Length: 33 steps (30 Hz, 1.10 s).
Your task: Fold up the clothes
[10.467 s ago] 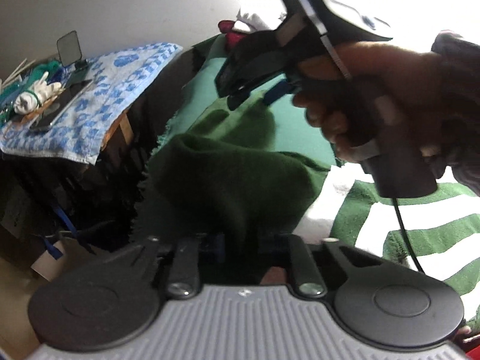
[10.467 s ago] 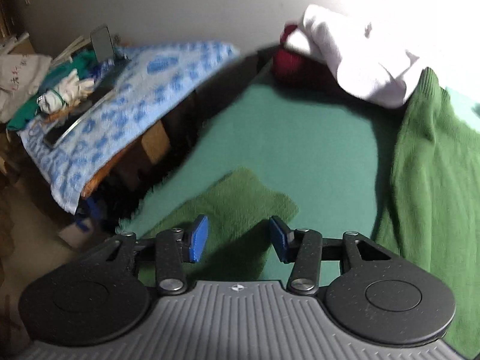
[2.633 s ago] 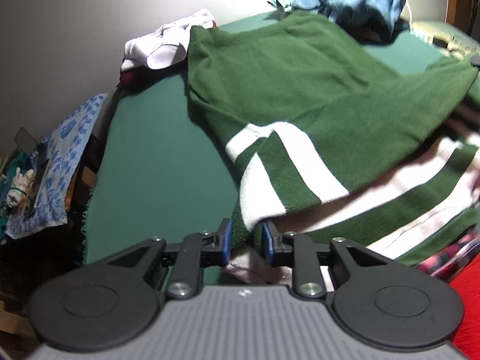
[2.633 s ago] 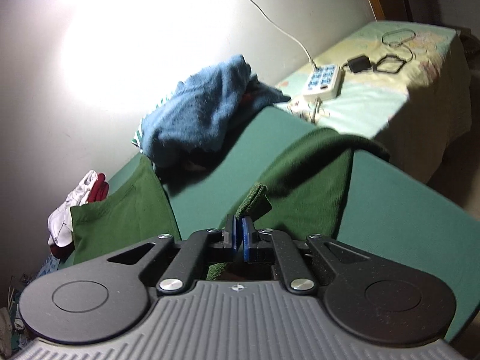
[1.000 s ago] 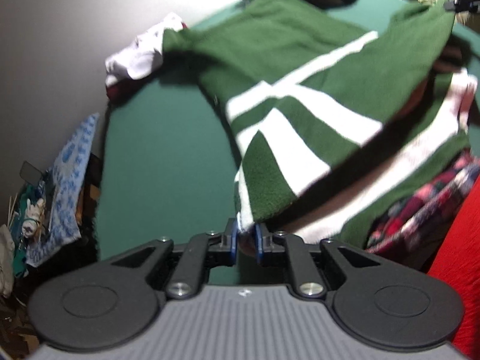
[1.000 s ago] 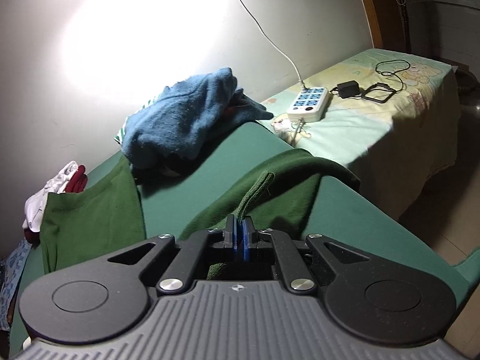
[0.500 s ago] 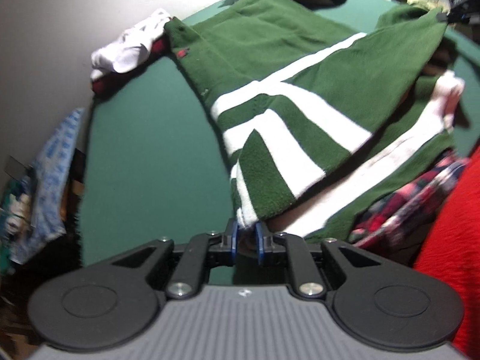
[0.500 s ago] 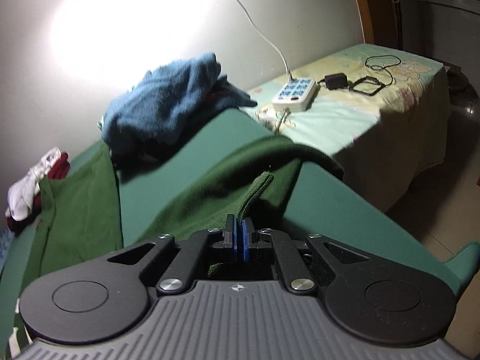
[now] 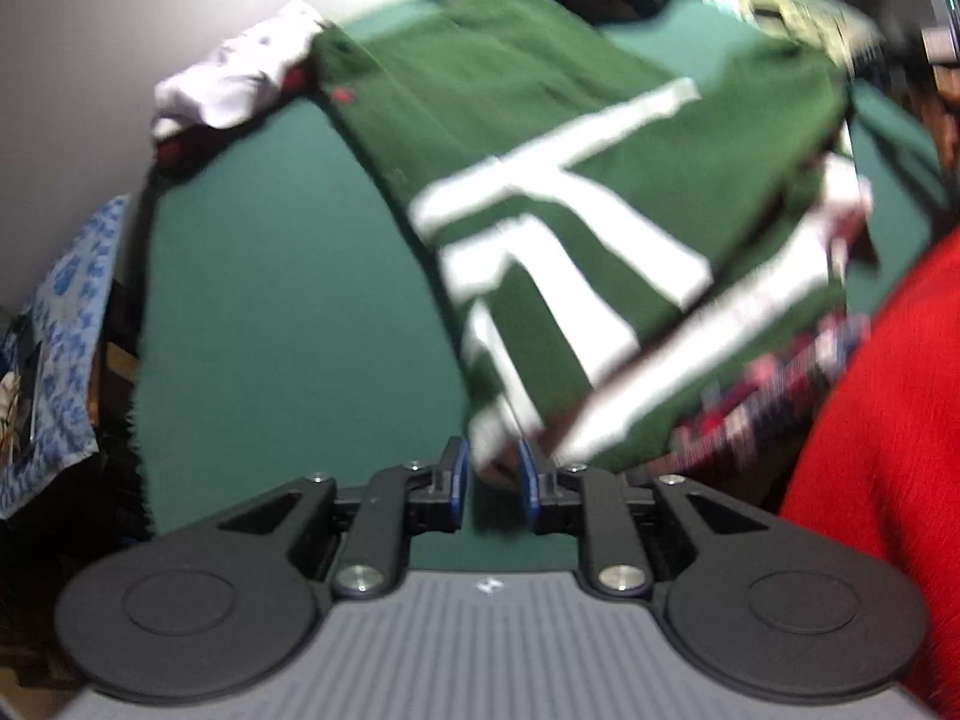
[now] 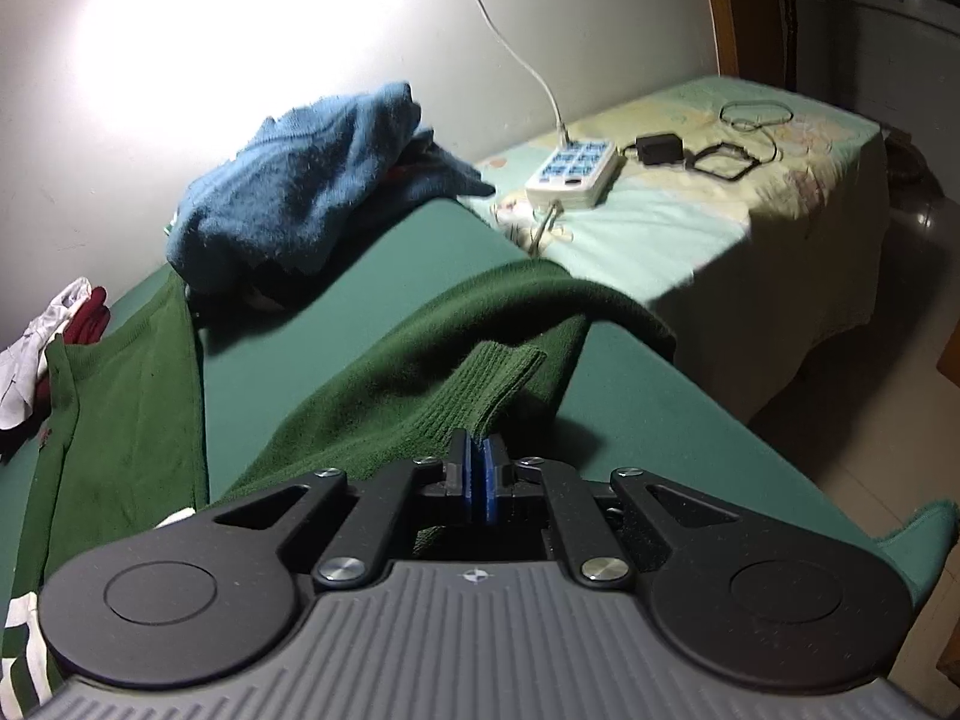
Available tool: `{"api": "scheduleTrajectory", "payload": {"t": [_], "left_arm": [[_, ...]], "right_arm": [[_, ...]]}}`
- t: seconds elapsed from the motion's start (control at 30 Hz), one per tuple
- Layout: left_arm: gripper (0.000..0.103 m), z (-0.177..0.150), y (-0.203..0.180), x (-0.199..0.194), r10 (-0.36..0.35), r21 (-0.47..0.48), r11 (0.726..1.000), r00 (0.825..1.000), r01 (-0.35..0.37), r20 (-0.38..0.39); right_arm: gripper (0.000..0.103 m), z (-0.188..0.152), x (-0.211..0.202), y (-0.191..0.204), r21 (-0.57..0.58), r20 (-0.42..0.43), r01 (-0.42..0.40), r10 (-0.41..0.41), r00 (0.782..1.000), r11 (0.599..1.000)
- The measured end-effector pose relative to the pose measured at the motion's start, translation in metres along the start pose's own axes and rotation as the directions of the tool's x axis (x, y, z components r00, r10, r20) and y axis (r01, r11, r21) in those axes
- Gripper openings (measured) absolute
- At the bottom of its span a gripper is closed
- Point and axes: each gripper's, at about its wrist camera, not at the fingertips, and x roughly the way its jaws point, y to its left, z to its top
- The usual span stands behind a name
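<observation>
Fingers [image 9: 454,474] of our left gripper have just parted, letting go the striped hem of the green sweater [image 9: 540,138] spread on the green bed [image 9: 270,300], while our right gripper [image 10: 478,471] keeps pinching the ribbed cuff [image 10: 492,384], so the fold looks half laid.

The sweater [image 9: 540,96] is dark green with broad white stripes and a small red mark near its far edge. It lies on a teal-green table [image 9: 288,312] cover. Both grippers are black with blue pads [image 9: 457,474] on grey ribbed bodies. A white and dark red heap [image 9: 234,84] sits at the far corner; a blue knit pile [image 10: 300,186] lies by the pale wall. The left cloth [image 9: 66,348] is light blue with darker blue print. The person's sleeve [image 9: 888,450] is bright red, beside red plaid fabric [image 9: 762,396]
</observation>
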Motion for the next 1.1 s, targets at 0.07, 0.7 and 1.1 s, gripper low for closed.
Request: {"api": "scheduleTrajectory", "payload": {"t": [0.07, 0.7, 1.1], "left_arm": [[0.022, 0.008, 0.005, 0.001, -0.001, -0.047, 0.999, 1.000, 0.003, 0.030], [0.034, 0.003, -0.034, 0.038, -0.090, -0.165, 0.983, 0.996, 0.085, -0.020], [0.042, 0.003, -0.027, 0.028, -0.068, -0.154, 0.986, 0.998, 0.066, -0.005]], "right_arm": [[0.014, 0.000, -0.001, -0.005, 0.043, -0.011, 0.015, -0.015, 1.000, 0.999], [0.030, -0.086, -0.011, 0.176, -0.393, -0.637, -0.808, 0.504, 0.583, 0.439], [0.008, -0.111, -0.036, 0.160, -0.669, -0.602, -0.736, 0.501, 0.621, 0.108]]}}
